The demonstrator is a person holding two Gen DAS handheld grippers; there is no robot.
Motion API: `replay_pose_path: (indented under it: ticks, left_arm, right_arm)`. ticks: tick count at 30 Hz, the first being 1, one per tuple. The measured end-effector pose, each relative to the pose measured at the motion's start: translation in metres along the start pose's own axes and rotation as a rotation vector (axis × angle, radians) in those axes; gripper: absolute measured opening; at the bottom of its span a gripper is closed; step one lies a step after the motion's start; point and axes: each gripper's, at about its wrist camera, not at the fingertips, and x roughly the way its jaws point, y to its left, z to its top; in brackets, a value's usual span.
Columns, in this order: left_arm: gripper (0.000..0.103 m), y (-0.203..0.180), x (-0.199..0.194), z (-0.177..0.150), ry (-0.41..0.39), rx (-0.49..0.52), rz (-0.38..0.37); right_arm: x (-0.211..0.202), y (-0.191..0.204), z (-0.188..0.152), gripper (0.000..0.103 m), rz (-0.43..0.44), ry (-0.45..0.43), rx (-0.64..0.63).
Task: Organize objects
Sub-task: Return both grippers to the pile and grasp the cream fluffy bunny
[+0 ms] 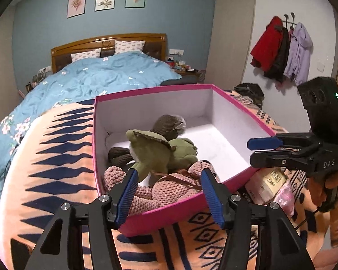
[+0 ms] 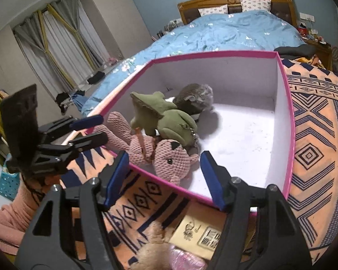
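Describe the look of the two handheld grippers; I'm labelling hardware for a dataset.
Both match: the left gripper and right gripper have angular black frames with silver screws and ribbed blue pads on the jaws. The right gripper's body is marked "DAS", carries a black camera block with a green light, and trails a thin black cable. Peach-pink knit sleeves cover both arms.

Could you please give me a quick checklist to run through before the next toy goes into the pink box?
1. Left gripper open and empty: ok.
2. Right gripper open and empty: ok.
3. Pink box has free floor on its far side: ok.
4. Green plush, pink knitted toy and brown plush lie inside the box: ok.
5. Tan plush outside the box, reachable below the right gripper: ok.
6. Tan plush free of the packet beside it: cannot tell.
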Motion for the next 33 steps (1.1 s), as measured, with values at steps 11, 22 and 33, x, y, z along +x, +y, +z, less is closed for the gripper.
replay_pose_path:
  ticks: [11,22,33]
  left_arm:
    - [0.065,-0.051,-0.041,-0.012,-0.079,0.099,-0.221]
    - [0.065,-0.089,-0.003,-0.053,0.091,0.134,-0.319]
    - [0.066,-0.073,0.001,-0.077,0.146,0.051,-0.320]
  right_arm:
    - [-0.080,0.008,-0.055,0.068,-0.027,-0.126,-0.028]
    - [-0.071,0.034,-0.122,0.068,-0.001,-0.002,-0.093]
    - [-0.032,0.030,-0.133,0.046,-0.058,0.103,-0.100]
